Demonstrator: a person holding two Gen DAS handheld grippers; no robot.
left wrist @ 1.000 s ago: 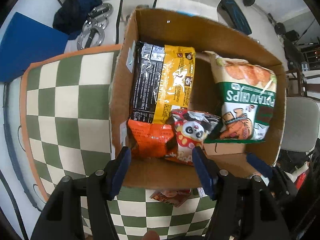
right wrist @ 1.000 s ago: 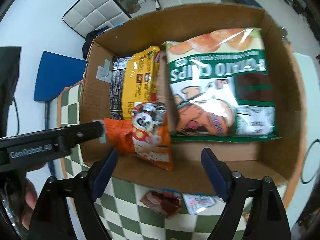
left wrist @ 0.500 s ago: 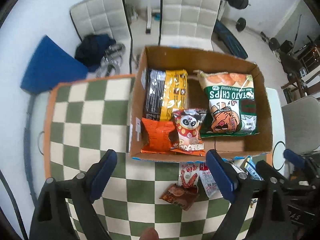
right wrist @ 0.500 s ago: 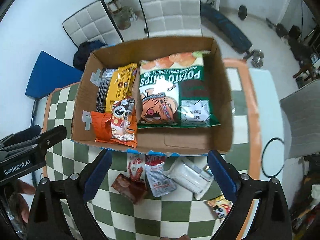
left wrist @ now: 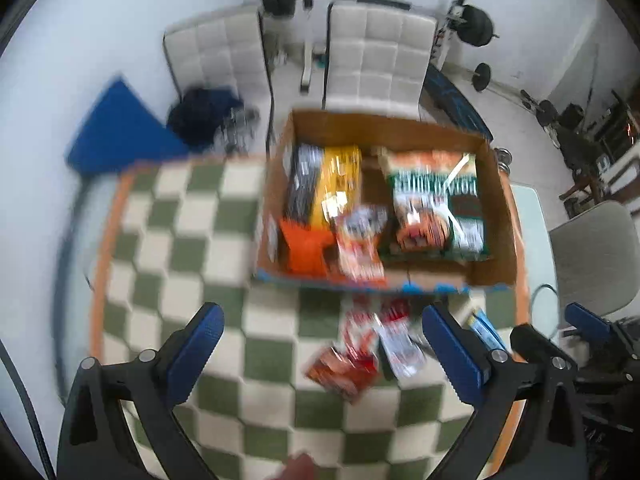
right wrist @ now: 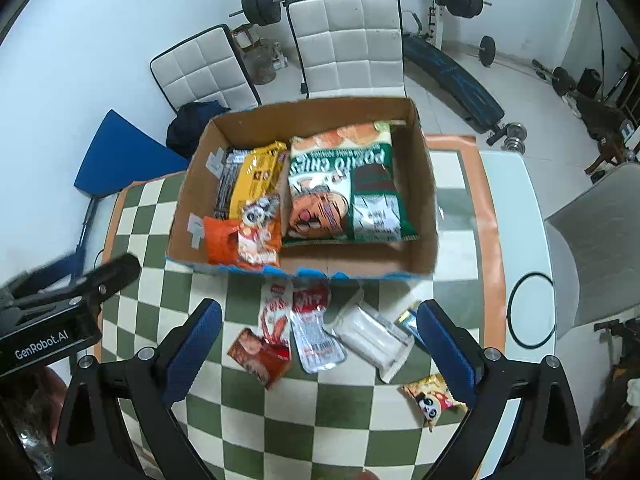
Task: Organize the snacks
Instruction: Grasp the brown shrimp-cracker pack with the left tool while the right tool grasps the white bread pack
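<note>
A cardboard box (right wrist: 424, 184) (left wrist: 496, 216) sits on the checkered table. Inside lie a green potato chips bag (right wrist: 344, 192), a yellow-black packet (right wrist: 252, 176), an orange pack (right wrist: 218, 240) and a panda snack (right wrist: 260, 232). In front of the box lie a brown snack (right wrist: 260, 356), two red-white sachets (right wrist: 276, 312), a clear packet (right wrist: 372, 336), a blue-wrapped item (right wrist: 408, 320) and a small panda pack (right wrist: 432, 400). My right gripper (right wrist: 320, 344) is open and empty above these. My left gripper (left wrist: 320, 348) is open and empty, high over the table; the left wrist view is blurred.
The green-and-cream checkered cloth (right wrist: 160, 216) has an orange border. White padded chairs (right wrist: 348, 40) stand behind the table, with a blue mat (right wrist: 120, 152), a dark bag (right wrist: 192, 124) and a weight bench (right wrist: 452, 76) on the floor. A grey chair (right wrist: 592, 248) is at the right.
Both grippers have pulled back and up from the box, so the loose snacks in front of it now show. The panda snack stays in the box.
</note>
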